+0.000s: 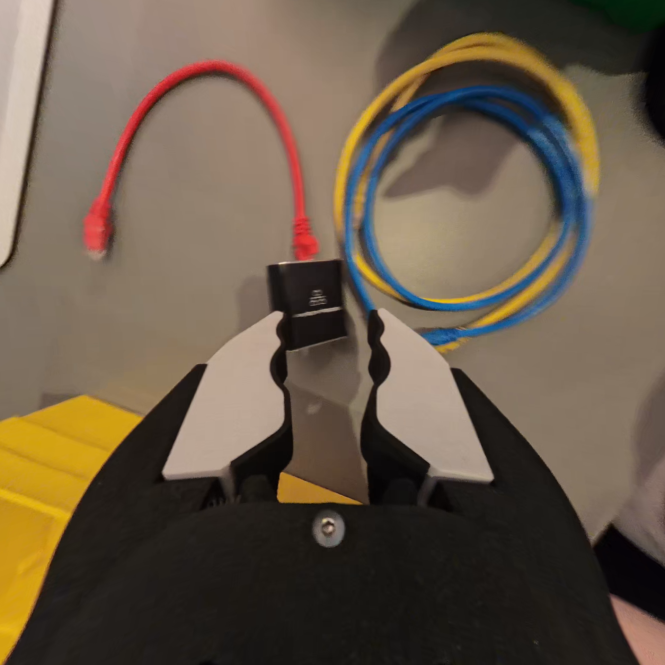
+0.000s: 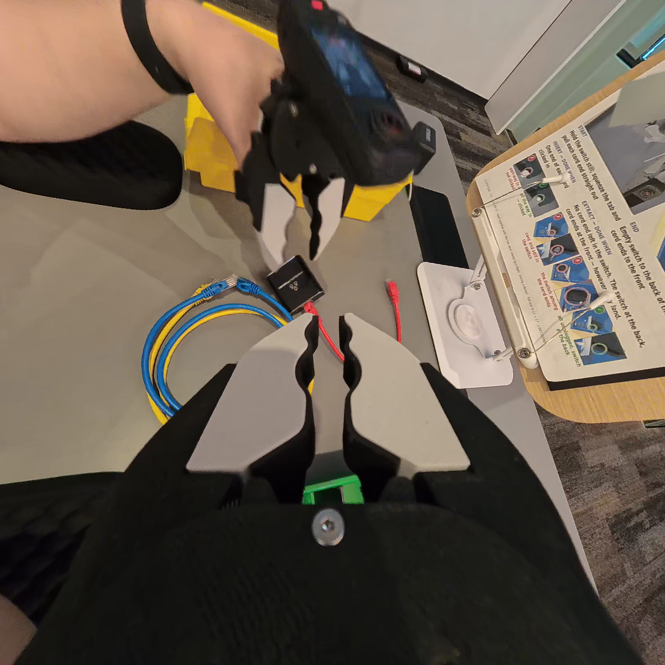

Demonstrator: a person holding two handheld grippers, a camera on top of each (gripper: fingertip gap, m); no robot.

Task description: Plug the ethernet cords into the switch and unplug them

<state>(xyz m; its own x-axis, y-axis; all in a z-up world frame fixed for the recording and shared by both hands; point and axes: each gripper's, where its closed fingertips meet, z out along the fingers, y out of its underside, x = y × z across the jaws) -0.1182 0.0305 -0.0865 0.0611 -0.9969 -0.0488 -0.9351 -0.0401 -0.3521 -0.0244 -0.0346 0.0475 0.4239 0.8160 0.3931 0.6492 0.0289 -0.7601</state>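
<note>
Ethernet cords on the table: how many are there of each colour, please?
Red cord: 1
Blue cord: 1
Yellow cord: 1
Total: 3

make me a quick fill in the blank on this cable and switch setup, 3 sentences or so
1. The cord with one end at the black switch is ____.
2. The blue cord lies coiled together with a ____ cord.
3. The left gripper has its fingers on either side of the ____.
4. The box behind the switch is ____.

Missing words: red; yellow; switch; yellow
</note>
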